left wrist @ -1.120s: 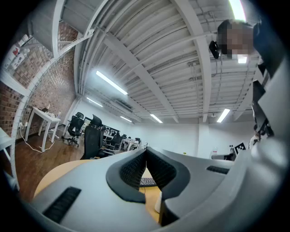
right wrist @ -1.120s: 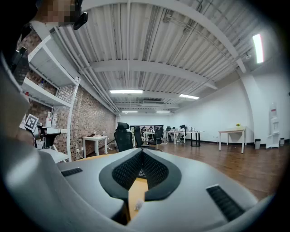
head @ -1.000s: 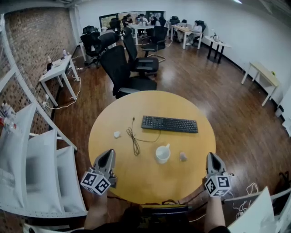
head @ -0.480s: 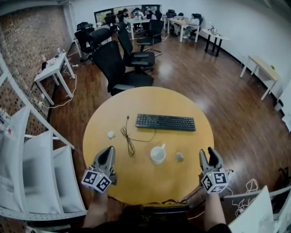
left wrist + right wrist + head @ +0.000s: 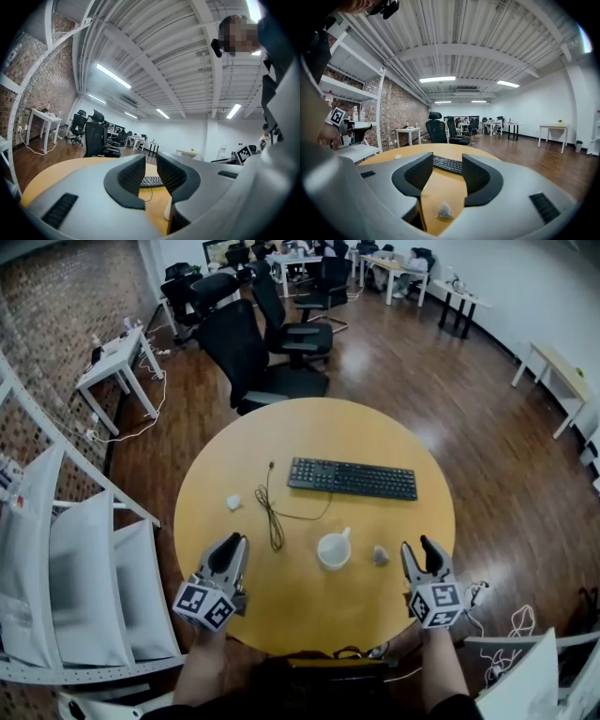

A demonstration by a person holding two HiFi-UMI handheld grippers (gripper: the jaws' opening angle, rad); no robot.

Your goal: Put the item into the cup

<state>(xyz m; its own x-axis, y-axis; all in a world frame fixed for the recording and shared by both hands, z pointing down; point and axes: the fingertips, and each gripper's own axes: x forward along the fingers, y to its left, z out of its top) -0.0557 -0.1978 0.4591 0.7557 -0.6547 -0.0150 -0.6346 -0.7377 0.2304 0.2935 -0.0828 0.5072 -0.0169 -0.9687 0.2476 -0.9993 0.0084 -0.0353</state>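
Observation:
A white cup (image 5: 335, 550) with a handle stands on the round wooden table (image 5: 309, 432), near its front. Just right of it lies the item, a small grey pyramid-shaped bag (image 5: 380, 555), also seen low in the right gripper view (image 5: 444, 212). My right gripper (image 5: 420, 552) (image 5: 447, 171) hovers right of the bag over the table's front right edge. Its jaws are opening, with nothing between them. My left gripper (image 5: 234, 546) (image 5: 151, 169) hangs over the front left of the table. Its jaws are opening too, a narrow gap apart, with nothing between them.
A black keyboard (image 5: 352, 478) lies behind the cup, its cable (image 5: 274, 521) trailing to the left. A small white scrap (image 5: 232, 502) sits further left. Black office chairs (image 5: 253, 362) stand beyond the table, and white shelves (image 5: 84, 559) line the left.
The right gripper's jaws have gone from shut to apart, and it has edged closer to the bag. The left gripper's jaws have parted slightly. The head view has shifted a little.

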